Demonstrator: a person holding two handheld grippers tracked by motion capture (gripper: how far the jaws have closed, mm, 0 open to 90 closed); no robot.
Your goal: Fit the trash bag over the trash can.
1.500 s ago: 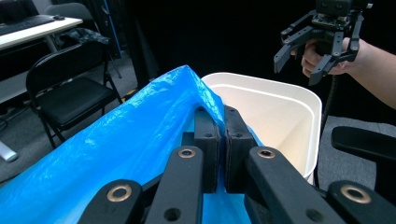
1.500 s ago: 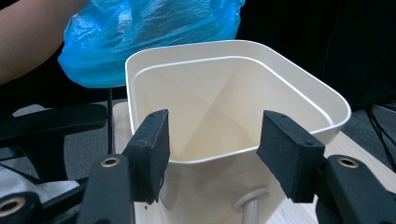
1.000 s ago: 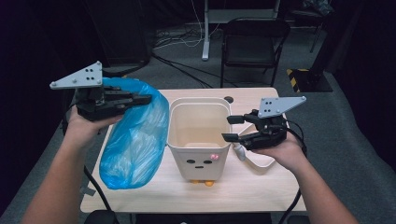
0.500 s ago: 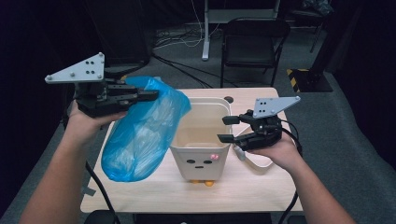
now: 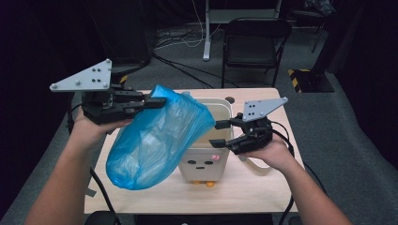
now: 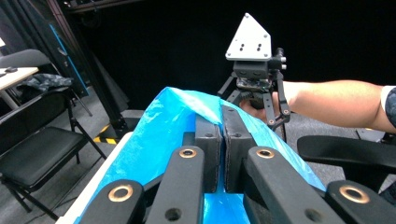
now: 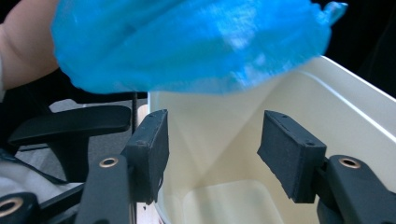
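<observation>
The left tool [image 5: 157, 102] is clamped tight on the rim of a blue plastic bag [image 5: 155, 140]; in the left gripper view its two jaws meet with the thin blue film [image 6: 177, 121] pinched between them. The bag hangs in the air from that grip, billowing down and to the near left, its upper part draped across the left side of a cream waste bin [image 5: 212, 140] that stands on the wooden worktop [image 5: 263, 187]. The bin carries a small printed face on its near wall and sits on little orange feet. The right tool [image 5: 219, 133] hovers at the bin's right rim with its jaws partly spread and nothing between them; in the right gripper view the pads [image 7: 152, 149] frame the bin's pale interior [image 7: 224, 196], and the bag [image 7: 187, 42] hangs blurred above them, apart from both pads. A cable loops on the worktop under the right hand [image 5: 270, 152]. Beyond the far edge of the worktop stands a black folding chair [image 5: 256, 47], with cables trailing over the grey floor near a stand's post [image 5: 206, 33]. The bag's bulk covers the bin's left wall from above.
</observation>
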